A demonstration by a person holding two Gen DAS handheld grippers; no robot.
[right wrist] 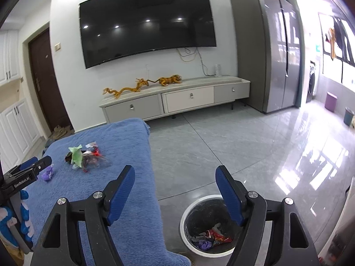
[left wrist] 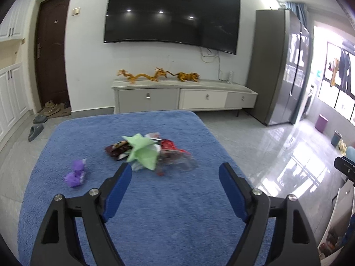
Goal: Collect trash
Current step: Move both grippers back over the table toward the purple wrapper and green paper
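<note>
— Blue pads on both claws, and what are they doing?
— The left gripper [left wrist: 175,173] has its jaws spread wide with nothing between them; it hangs over the blue towel [left wrist: 155,210] on the table, tilted down toward the litter.
— And the other one?
— The right gripper [right wrist: 175,176] is spread too, empty, past the towel's edge and above the grey floor. The trash bin [right wrist: 185,219] sits right under its right finger.
— Anything in the bin?
— Yes, a few crumpled wrappers [right wrist: 210,238] at the bottom, red and purple among them.
— Where is the rest of the trash?
— On the towel. Just ahead of the left claw lies a heap of wrappers [left wrist: 153,155]: a pale green paper on top, dark and red packets under it, clear plastic at the near side. To its left, apart from the heap, lies a purple wrapper [left wrist: 76,174].
— And beyond the table?
— A low cabinet [left wrist: 184,97] against the wall with gold dragon figures [left wrist: 142,76] on top, and a dark television [left wrist: 172,13] above it. A grey fridge [left wrist: 279,66] stands to the right.
</note>
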